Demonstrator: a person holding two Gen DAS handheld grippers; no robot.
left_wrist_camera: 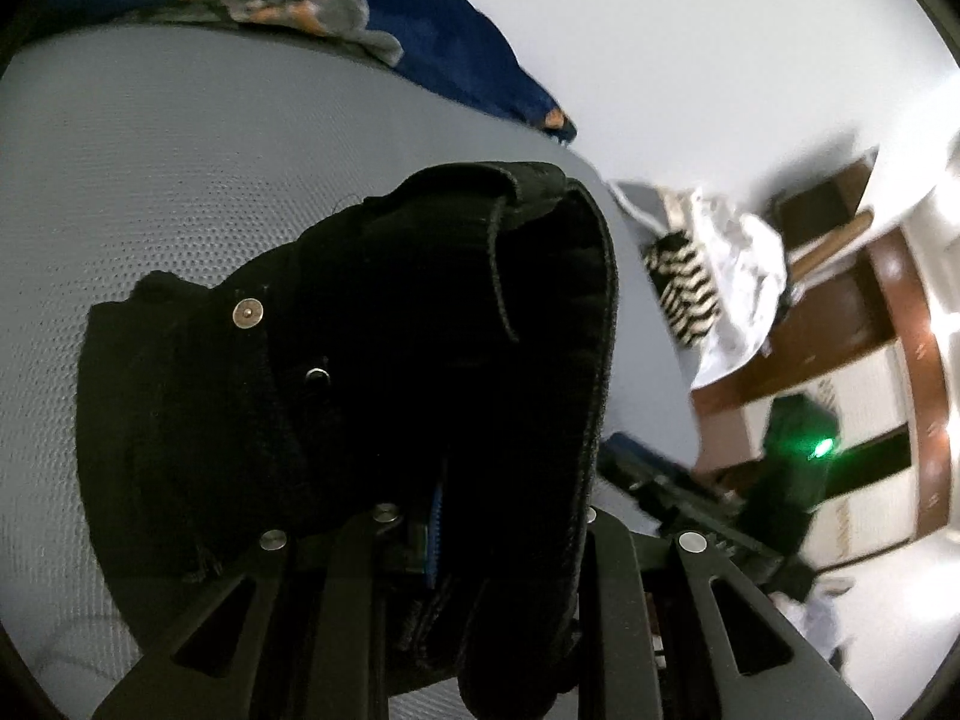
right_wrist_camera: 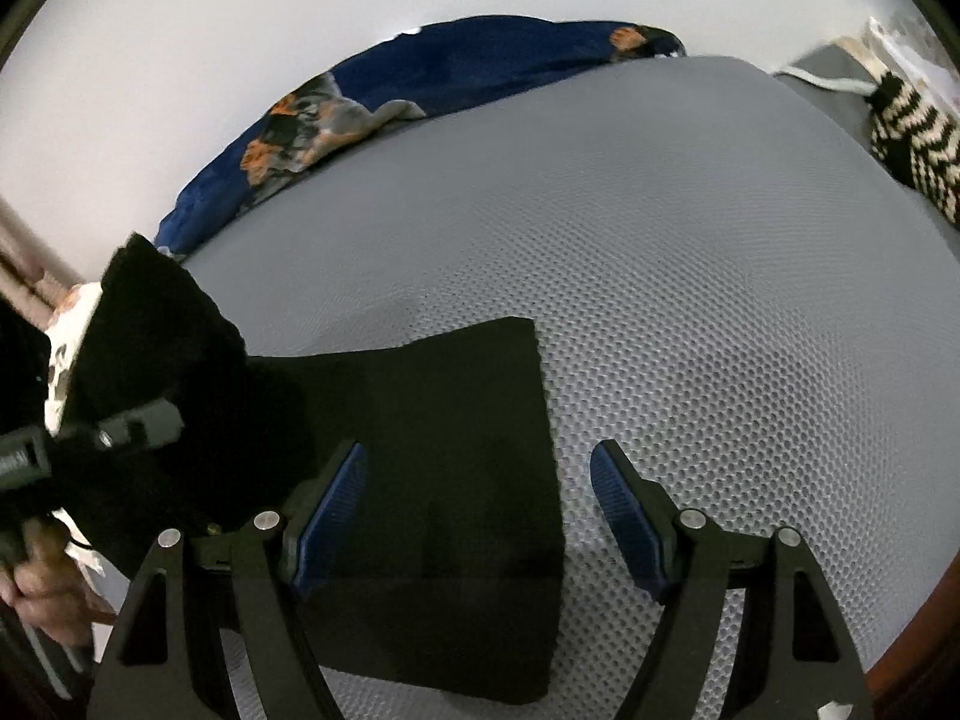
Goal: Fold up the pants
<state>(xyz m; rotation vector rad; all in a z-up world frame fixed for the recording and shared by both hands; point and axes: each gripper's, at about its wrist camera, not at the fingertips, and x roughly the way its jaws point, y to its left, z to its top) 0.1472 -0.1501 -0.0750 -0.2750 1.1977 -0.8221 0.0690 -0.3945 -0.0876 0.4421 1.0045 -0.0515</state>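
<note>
The black pants [left_wrist_camera: 372, 372] fill the middle of the left wrist view, waistband end with metal buttons lifted off the grey mesh mattress [left_wrist_camera: 180, 180]. My left gripper [left_wrist_camera: 438, 546] is shut on the pants' waistband; its fingers are mostly hidden by the cloth. In the right wrist view the pants' leg end [right_wrist_camera: 456, 468] lies flat on the mattress [right_wrist_camera: 690, 300]. My right gripper [right_wrist_camera: 480, 510] is open and empty, low over the leg's right edge, one blue pad [right_wrist_camera: 333, 516] over the cloth. The left gripper [right_wrist_camera: 114, 426] shows at the left, holding raised cloth.
A dark blue patterned blanket [right_wrist_camera: 420, 84] lies along the mattress's far edge by the white wall. A black-and-white striped garment [right_wrist_camera: 906, 138] and white cloth [left_wrist_camera: 744, 276] sit at the mattress's end. A wooden bed frame [left_wrist_camera: 912, 360] lies beyond.
</note>
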